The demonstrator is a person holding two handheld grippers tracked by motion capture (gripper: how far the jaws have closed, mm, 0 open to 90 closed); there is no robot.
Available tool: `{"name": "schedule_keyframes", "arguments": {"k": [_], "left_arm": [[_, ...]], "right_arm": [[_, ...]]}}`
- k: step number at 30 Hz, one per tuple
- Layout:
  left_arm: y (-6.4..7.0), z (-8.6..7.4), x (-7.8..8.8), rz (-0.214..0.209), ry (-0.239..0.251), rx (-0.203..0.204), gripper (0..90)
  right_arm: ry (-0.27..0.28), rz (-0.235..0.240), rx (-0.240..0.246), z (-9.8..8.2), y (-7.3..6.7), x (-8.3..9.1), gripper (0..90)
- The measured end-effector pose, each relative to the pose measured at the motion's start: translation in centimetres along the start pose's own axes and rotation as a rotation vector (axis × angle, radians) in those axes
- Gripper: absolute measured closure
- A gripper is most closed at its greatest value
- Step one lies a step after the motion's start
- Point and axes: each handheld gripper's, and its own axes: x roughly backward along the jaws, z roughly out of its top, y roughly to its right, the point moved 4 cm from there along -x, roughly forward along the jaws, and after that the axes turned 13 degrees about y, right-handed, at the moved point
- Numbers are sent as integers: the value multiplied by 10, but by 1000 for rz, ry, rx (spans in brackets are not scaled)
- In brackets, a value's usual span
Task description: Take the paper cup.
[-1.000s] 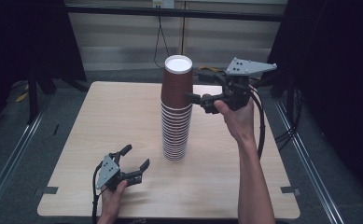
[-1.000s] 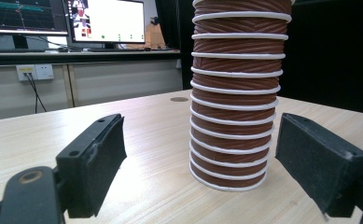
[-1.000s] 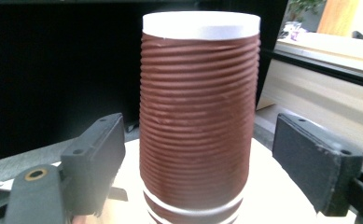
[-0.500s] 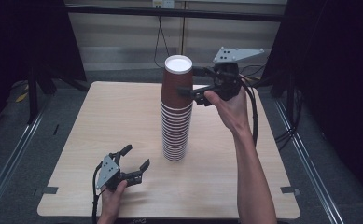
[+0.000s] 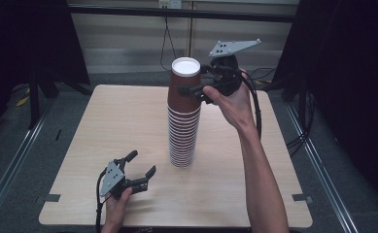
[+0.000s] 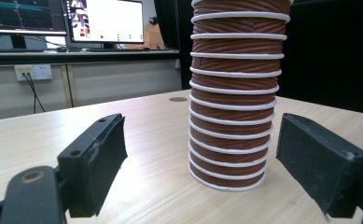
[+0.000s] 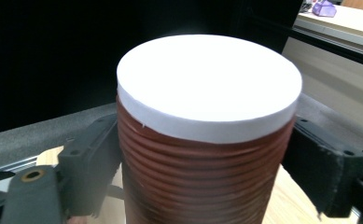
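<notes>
Cups (image 5: 183, 114), brown with white rims, stand nested upside down in one tall stack near the middle of your table (image 5: 104, 126); the white base of the top cup (image 5: 185, 67) faces up. From the high view, your right tongs (image 5: 189, 86) are raised to the top of the stack, with a jaw on either side of the top cup. Your right hand (image 5: 230, 102) holds them from the stack's right. Your left tongs (image 5: 140, 165) rest low near the front left of the table, well apart from the stack, jaws spread wide and holding nothing. Your left hand (image 5: 116, 204) grips them from below.

From the left gripper view, both black jaws stand wide apart with bare table between them. The lower part of the stack (image 6: 233, 116) rises beyond them, nearer the right jaw and touching neither. Monitors (image 6: 104, 21) sit on a bench behind.

From the right gripper view, the top cup (image 7: 207, 135) sits between the jaws. Both pads lie close against its ribbed wall; you cannot tell from this view whether they press on it.
</notes>
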Motion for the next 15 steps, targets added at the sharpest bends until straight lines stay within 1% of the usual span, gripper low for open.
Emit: {"name": "schedule_keyframes", "arguments": {"k": [1, 2, 3, 5, 6, 7, 10, 13, 15], "left_arm": [[0, 0, 0, 0, 0, 0, 156], [0, 0, 0, 0, -1, -1, 156], [0, 0, 0, -2, 0, 1, 156], [0, 0, 0, -4, -1, -3, 156], [0, 0, 0, -5, -1, -3, 156], [0, 0, 0, -3, -1, 1, 156], [0, 0, 0, -3, -1, 1, 156], [0, 0, 0, -5, -2, -4, 156], [0, 0, 0, -3, -1, 1, 156]], "right_arm": [[17, 3, -1, 1, 0, 0, 180], [23, 6, -2, 2, 0, 0, 182], [12, 3, 3, 3, 0, -1, 180], [20, 7, 0, 4, -1, -2, 188], [11, -2, 15, 4, -2, -3, 191], [9, -7, 17, 4, -3, -4, 193], [7, -4, 7, 3, -1, -3, 199], [7, -4, 14, 2, -2, -3, 202], [18, -4, 14, 1, -2, -2, 204]]}}
